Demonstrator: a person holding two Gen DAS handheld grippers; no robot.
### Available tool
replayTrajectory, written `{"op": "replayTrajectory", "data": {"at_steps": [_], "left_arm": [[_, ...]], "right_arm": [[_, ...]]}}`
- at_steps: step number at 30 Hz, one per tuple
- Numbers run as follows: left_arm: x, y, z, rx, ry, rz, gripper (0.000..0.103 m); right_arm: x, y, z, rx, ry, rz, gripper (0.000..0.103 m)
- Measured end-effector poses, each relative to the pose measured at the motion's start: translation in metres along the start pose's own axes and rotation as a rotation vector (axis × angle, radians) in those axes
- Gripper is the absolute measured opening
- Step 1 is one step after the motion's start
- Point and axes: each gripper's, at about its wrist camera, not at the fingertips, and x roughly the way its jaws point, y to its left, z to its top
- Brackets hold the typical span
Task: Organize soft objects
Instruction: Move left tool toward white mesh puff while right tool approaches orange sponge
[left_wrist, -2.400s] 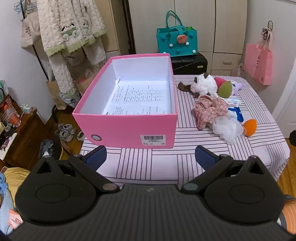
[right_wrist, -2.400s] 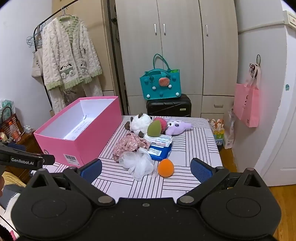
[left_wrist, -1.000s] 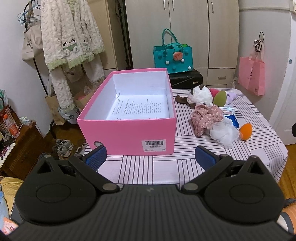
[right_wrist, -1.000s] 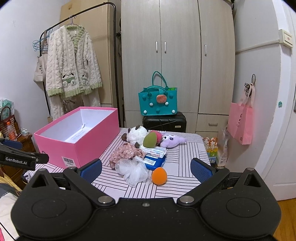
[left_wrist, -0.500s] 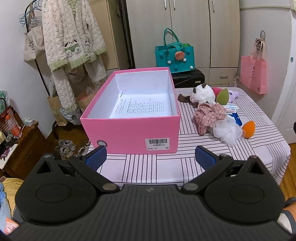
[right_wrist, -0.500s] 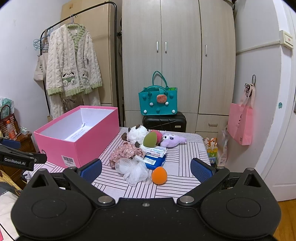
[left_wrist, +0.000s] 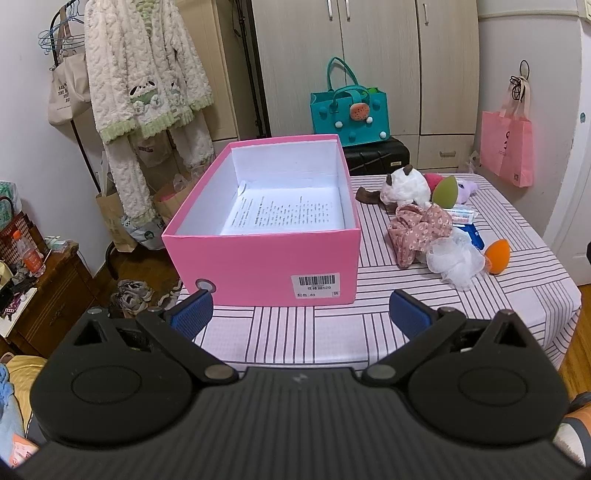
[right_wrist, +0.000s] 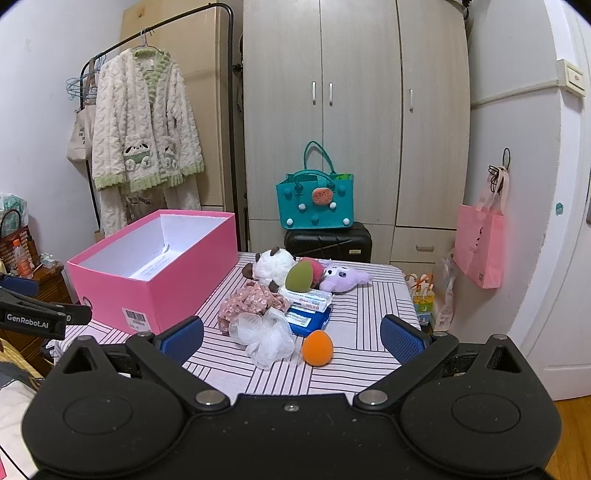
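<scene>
The pink box sits at the surface's front-left corner; the soft things crowd the right side. Risk: the white mesh pouf may snag its neighbours, and the orange sponge could roll off. Both the left hand-held gripper and right hand-held gripper gape wide, empty. Against the earlier frame, both views sit higher and more level.

1. A home bedroom: tall beige wooden wardrobe with metal handles along the back wall.
2. Fluffy cream-and-green pyjama set hanging on a black metal clothes rail.
3. Teal felt handbag on a black hard-shell suitcase.
4. Worn sneakers on the wooden floor.
</scene>
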Motion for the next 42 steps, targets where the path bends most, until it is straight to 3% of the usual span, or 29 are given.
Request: {"op": "replayTrajectory", "data": {"at_steps": [13, 17, 23, 30, 37, 42], "left_arm": [[0.002, 0.004, -0.001, -0.006, 0.006, 0.003, 0.103], [0.003, 0.006, 0.006, -0.022, 0.01, -0.058, 0.103], [0.001, -0.008, 0.024, 0.036, -0.054, -0.058, 0.103], [0.025, -0.042, 0.049, 0.092, -0.043, -0.214, 0.103], [0.062, -0.079, 0.055, 0.13, 0.01, -0.287, 0.1], [0.077, -0.096, 0.048, 0.141, 0.006, -0.364, 0.097]], "right_arm": [[0.002, -0.006, 0.001, 0.015, 0.006, 0.046, 0.103], [0.002, -0.009, 0.003, -0.006, -0.001, 0.07, 0.103], [0.021, -0.02, 0.003, -0.023, 0.005, 0.128, 0.103], [0.067, -0.022, -0.009, -0.076, 0.012, 0.158, 0.103], [0.095, -0.028, -0.027, -0.137, 0.01, 0.18, 0.102], [0.109, -0.049, -0.039, -0.157, 0.043, 0.194, 0.097]]}}
